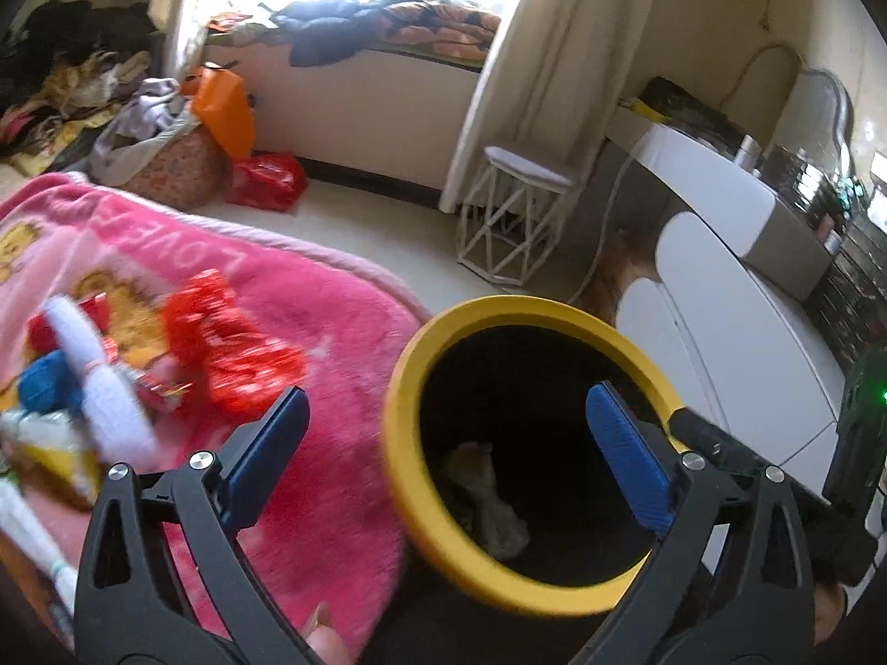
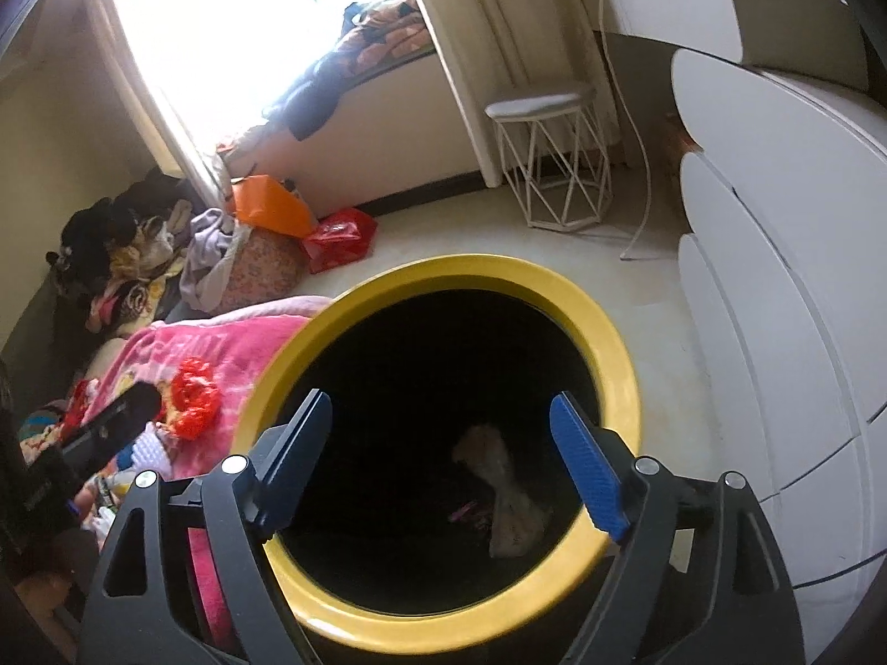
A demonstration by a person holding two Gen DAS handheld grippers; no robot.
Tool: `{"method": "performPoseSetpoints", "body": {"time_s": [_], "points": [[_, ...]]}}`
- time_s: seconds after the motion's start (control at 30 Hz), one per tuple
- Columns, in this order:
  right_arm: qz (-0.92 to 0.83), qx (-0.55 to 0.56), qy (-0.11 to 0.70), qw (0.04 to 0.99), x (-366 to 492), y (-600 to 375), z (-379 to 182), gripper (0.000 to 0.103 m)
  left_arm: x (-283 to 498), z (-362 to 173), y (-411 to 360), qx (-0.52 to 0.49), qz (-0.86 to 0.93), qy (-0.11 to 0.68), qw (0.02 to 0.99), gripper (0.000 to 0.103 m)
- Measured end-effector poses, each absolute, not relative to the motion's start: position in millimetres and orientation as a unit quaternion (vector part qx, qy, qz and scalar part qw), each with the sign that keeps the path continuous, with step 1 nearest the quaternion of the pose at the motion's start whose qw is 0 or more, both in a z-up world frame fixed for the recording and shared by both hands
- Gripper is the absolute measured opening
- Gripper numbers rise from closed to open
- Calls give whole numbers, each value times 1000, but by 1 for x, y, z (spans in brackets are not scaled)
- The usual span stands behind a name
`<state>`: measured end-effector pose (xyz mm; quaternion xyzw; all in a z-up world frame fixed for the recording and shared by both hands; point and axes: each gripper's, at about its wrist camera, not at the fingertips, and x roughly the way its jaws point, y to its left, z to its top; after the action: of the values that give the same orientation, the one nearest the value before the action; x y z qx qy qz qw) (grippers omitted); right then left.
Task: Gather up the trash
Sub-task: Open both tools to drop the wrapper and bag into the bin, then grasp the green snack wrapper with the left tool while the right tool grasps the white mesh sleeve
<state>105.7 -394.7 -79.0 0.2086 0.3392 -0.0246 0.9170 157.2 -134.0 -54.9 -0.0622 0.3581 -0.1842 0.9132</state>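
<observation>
One yellow-rimmed bin (image 2: 443, 288) with a black interior stood on the floor, just right of a bed covered by one pink blanket (image 1: 310, 321). Two grippers were present: the left gripper (image 1: 446, 443) straddled the bin's near-left rim with its jaws released and spread wide, one blue pad (image 1: 626, 460) over the dark opening and the other over the blanket, nothing between them; the right gripper (image 2: 441, 454) hung over the bin mouth, its jaws likewise released and empty. One pale crumpled piece of trash (image 2: 507, 493) lay at the bottom of the bin, with a small pinkish scrap (image 2: 468, 512) beside it, visible only in the right wrist view. On the blanket, left of the bin, lay one crumpled red wrapper (image 1: 233, 343) and a blurred cluster of further items, among them a white knitted object (image 1: 105, 382), a blue one (image 1: 44, 388) and a yellow-and-white packet (image 1: 50, 454); their exact number could not be told. Far across the floor stood one white wire-frame stool (image 1: 515, 216), one red bag (image 1: 266, 180), one orange bag (image 1: 222, 111) and a heap of clothes (image 1: 72, 83), below a window seat (image 1: 360, 88) flanked by curtains (image 1: 554, 55). White rounded furniture (image 2: 776, 277) stood to the right. The left wrist view alone showed a cluttered dresser top (image 1: 804, 177) with a mirror; the right wrist view showed the left gripper's black body (image 2: 105, 432) at its left edge, partly covering the blanket items.
</observation>
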Motion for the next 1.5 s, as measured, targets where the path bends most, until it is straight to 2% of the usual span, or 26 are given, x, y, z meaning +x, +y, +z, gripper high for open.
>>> {"method": "performPoseSetpoints", "body": {"time_s": [0.5, 1.5], "points": [[71, 139, 306, 939, 99, -326, -50, 82, 128, -32, -49, -103, -99, 319, 937, 92], [285, 2, 326, 901, 97, -146, -40, 83, 109, -21, 79, -159, 45, 290, 943, 92]]}}
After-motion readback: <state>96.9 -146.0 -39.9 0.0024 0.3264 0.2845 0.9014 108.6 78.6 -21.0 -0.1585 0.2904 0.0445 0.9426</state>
